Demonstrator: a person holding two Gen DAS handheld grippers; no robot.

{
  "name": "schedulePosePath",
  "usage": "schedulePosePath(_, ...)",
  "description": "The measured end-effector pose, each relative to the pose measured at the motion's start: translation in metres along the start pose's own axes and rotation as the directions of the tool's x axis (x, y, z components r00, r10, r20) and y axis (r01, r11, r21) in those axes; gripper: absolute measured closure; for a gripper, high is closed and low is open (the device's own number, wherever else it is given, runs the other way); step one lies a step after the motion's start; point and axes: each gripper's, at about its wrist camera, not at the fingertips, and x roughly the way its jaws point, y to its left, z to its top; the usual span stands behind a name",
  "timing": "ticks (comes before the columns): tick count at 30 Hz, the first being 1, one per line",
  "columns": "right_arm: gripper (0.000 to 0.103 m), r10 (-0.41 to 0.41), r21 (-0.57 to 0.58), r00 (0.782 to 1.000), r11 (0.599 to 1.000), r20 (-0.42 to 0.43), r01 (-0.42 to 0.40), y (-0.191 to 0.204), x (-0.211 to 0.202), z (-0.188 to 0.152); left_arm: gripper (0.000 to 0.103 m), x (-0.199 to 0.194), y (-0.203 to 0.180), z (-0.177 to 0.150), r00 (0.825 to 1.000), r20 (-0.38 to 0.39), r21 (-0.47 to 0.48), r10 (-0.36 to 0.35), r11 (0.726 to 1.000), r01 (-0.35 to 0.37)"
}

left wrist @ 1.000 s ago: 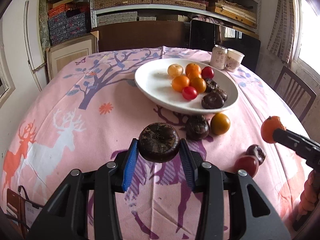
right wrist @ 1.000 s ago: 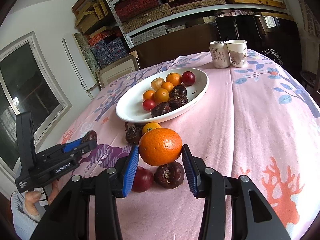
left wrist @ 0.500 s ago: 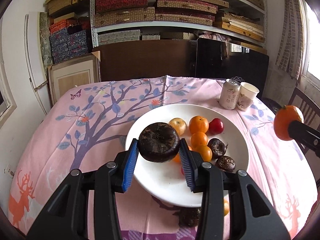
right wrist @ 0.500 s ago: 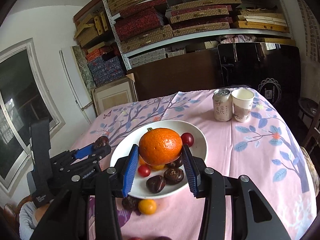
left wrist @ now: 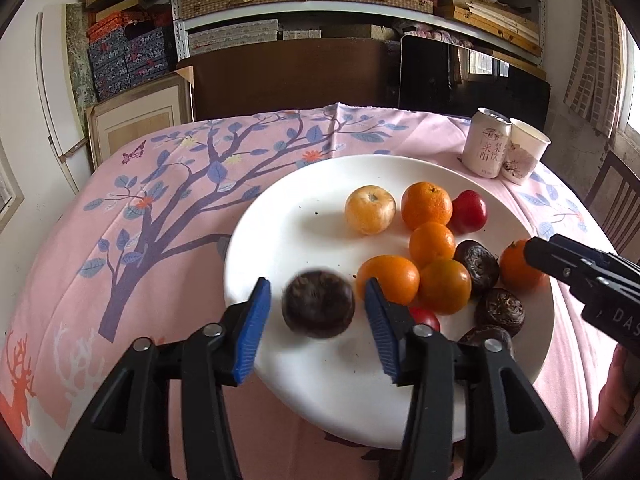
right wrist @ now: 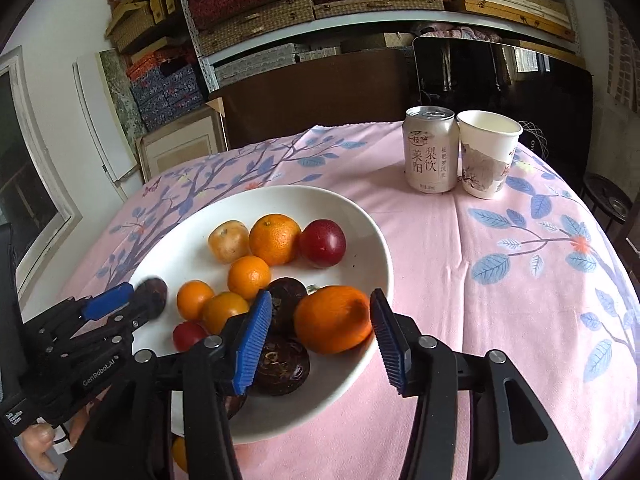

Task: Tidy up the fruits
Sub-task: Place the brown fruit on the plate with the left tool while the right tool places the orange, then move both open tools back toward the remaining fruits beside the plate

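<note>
A white plate (left wrist: 280,200) holds several oranges, dark brown fruits and red fruits. My left gripper (left wrist: 316,296) hangs over the plate's near left part with its jaws opening. A dark brown fruit (left wrist: 318,305), blurred, sits between the blue pads with a gap on each side. My right gripper (right wrist: 321,300) is over the plate's near right part (right wrist: 360,216), its jaws also opening. A blurred orange (right wrist: 332,318) lies loose between its pads. In the right wrist view, the left gripper's fingers (right wrist: 108,306) show at the left beside the dark fruit (right wrist: 154,294).
A drink can (right wrist: 430,152) and a paper cup (right wrist: 488,154) stand behind the plate on the pink tablecloth (right wrist: 520,280). A yellow-orange fruit (right wrist: 180,452) lies on the cloth by the plate's near rim. A wooden chair (left wrist: 616,196) stands at the right; shelves of boxes fill the back.
Both grippers have travelled forward from the near part of the table to above the plate. Their jaws have parted, and the dark fruit and the orange have come free of the pads.
</note>
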Motion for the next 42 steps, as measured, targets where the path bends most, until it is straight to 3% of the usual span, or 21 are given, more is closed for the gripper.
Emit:
schedulePosePath(3, 0.051, 0.03, 0.006, 0.998, 1.0, 0.062, -0.031, -0.001, -0.024, 0.007, 0.039, -0.015, 0.003, 0.0, 0.999, 0.044, -0.006, 0.013, 1.0, -0.012)
schedulePosePath(7, 0.037, 0.045, 0.028, 0.987, 0.998, 0.151, -0.05, -0.002, -0.065, 0.011, 0.019, -0.04, 0.013, -0.005, 0.996, 0.091, -0.05, 0.017, 0.999, -0.013)
schedulePosePath(13, 0.029, 0.05, 0.051, 0.984, 0.997, 0.172, -0.059, -0.011, -0.1, -0.03, 0.007, -0.07, 0.022, -0.036, 0.992, 0.11, -0.089, 0.059, 0.995, -0.049)
schedulePosePath(18, 0.021, 0.032, 0.118, 0.99, 0.992, 0.136, -0.049, -0.029, -0.112, -0.069, 0.007, -0.087, 0.02, -0.07, 0.996, 0.067, -0.07, 0.066, 0.996, -0.062)
schedulePosePath(21, 0.015, 0.023, 0.18, 0.989, 0.982, 0.148, -0.049, -0.043, -0.122, -0.08, 0.006, -0.108, 0.01, -0.088, 0.997, 0.079, -0.05, 0.013, 0.999, -0.009)
schedulePosePath(29, 0.015, 0.033, 0.269, 0.989, 0.96, 0.146, -0.072, -0.06, -0.123, -0.087, 0.005, -0.142, -0.042, -0.12, 0.986, 0.114, 0.13, -0.119, 0.986, 0.104)
schedulePosePath(34, 0.015, 0.034, 0.252, 0.99, 0.965, 0.138, -0.068, -0.056, -0.12, -0.086, 0.005, -0.13, -0.071, -0.128, 0.994, 0.067, 0.248, -0.081, 0.967, 0.062)
schedulePosePath(42, 0.015, 0.042, 0.252, 0.992, 0.965, 0.119, -0.071, -0.054, -0.118, -0.086, 0.005, -0.117, -0.072, -0.13, 0.994, -0.004, 0.26, -0.107, 0.96, 0.104)
